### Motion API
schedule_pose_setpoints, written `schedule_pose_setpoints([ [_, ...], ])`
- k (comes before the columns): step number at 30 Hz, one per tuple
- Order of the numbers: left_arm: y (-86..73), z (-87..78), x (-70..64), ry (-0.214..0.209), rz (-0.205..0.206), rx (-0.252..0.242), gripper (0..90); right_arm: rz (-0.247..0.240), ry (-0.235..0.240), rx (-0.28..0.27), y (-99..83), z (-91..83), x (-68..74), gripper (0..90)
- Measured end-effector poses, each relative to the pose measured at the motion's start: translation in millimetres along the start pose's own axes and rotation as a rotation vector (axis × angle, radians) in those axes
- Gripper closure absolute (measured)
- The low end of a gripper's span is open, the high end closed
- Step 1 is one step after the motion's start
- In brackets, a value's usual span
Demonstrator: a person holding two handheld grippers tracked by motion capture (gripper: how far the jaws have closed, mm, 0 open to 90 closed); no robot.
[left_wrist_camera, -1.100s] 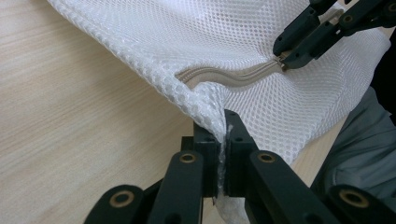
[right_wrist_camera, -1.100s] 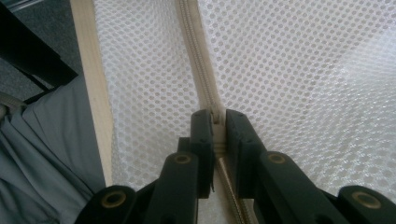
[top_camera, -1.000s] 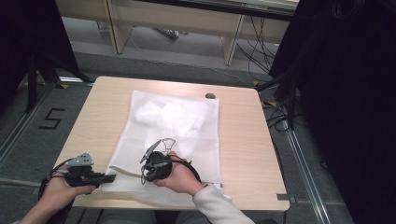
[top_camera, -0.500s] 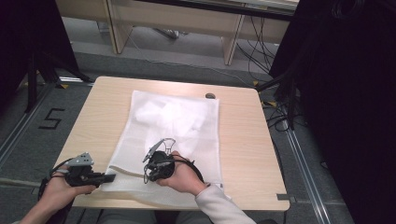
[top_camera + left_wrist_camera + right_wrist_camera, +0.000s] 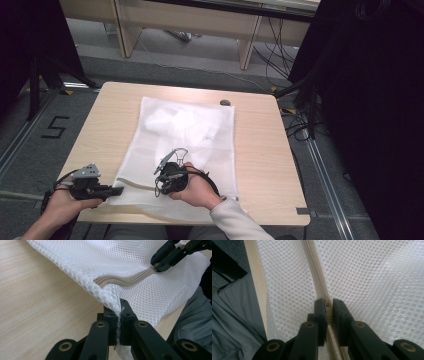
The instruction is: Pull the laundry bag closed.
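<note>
white mesh bag (image 5: 185, 145) lies flat on the wooden table (image 5: 260, 150), centre of the high view. left gripper (image 5: 119, 315), lower left there, has its jaws pressed together on the bag's corner. right gripper (image 5: 329, 305), lower centre, pinches the zip (image 5: 312, 262) pull.

The mesh bag (image 5: 140, 262) is white open-weave netting, faintly shiny, with a beige woven zipper (image 5: 315, 272) tape. The table (image 5: 37, 307) is pale, matt wood-grain. Both grippers, left (image 5: 119, 322) and right (image 5: 329, 315), have matt black plastic jaws with brass-coloured rivets.
</note>
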State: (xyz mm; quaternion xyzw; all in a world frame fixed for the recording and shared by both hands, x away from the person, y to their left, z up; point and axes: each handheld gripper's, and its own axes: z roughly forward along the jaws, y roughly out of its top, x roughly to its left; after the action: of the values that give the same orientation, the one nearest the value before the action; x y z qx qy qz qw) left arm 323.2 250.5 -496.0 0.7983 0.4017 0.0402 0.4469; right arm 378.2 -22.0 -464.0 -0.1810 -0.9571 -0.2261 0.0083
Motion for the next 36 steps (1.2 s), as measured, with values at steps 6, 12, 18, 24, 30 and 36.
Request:
schedule_pose_setpoints([
  [6, 0.9, -0.8, 0.2, 0.002, 0.003, 0.019, 85.9, -0.008, -0.001, 0.015, -1.5, -1.3, -0.4, 82.4],
  [12, 0.1, -0.6, 0.2, 0.004, -0.002, 0.009, 85.9, -0.010, -0.016, 0.027, -4.5, -3.1, -0.7, 82.4],
  [18, 0.4, -1.3, 0.7, -0.001, 0.002, 0.022, 85.9, -0.013, -0.023, 0.044, -6.6, -6.7, -1.5, 82.4],
  [24, 0.5, -1.5, 0.6, -0.002, 0.004, 0.022, 85.9, 0.007, -0.023, 0.034, -12.4, -11.2, -3.1, 82.4],
  [30, 0.5, -2.1, 1.2, 0.003, 0.016, 0.031, 85.9, 0.002, -0.031, 0.042, -13.4, -15.1, -2.6, 82.4],
  [36, 0.4, -1.6, 1.1, 0.000, 0.008, 0.026, 85.9, 0.014, -0.048, 0.045, -14.6, -16.8, -3.6, 82.4],
])
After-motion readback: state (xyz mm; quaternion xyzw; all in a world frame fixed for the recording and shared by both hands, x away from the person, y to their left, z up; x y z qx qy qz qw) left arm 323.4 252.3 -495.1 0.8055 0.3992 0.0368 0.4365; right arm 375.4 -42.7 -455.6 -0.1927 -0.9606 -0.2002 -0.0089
